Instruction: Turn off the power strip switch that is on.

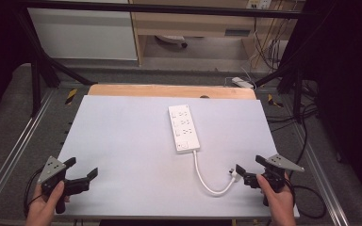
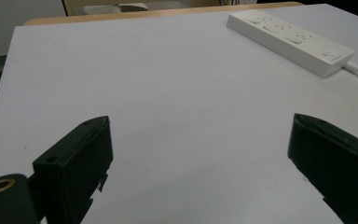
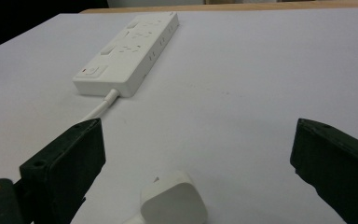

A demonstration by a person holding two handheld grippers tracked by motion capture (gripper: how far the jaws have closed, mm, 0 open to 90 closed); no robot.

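A white rectangular plastic power strip [image 1: 184, 128] lies slightly right of centre in the high view, on a pale grey table top [image 1: 122, 141]. Its thin white cable [image 1: 206, 181] leaves the near end and curls toward the lower right of the frame, ending in a small white plug [image 1: 234, 173].

The right gripper [image 1: 250, 168], held in a hand [image 1: 278, 197] at the lower right, has its jaws spread wide, and the plug lies on the table between them, close to the jaw nearer the strip; whether it touches that jaw cannot be told. The left gripper [image 1: 83, 168], held in the other hand [image 1: 45, 205] at the lower left, also stands wide apart and holds nothing, well away from the strip and cable. Bare table lies between each gripper and the strip.

Beyond the table's far edge, a strip of light wood [image 1: 169, 90] runs across the frame, with a black metal frame [image 1: 160, 8] and a tangle of dark cables [image 1: 268, 47] at the upper right.

The right gripper view shows the plug [image 3: 173, 200] close up at the bottom centre, lying between the two jaws, and the strip's switch end [image 3: 91, 72] with its cable emerging. The left gripper view shows open table between its jaws, with the strip [image 2: 291, 42] at the upper right.
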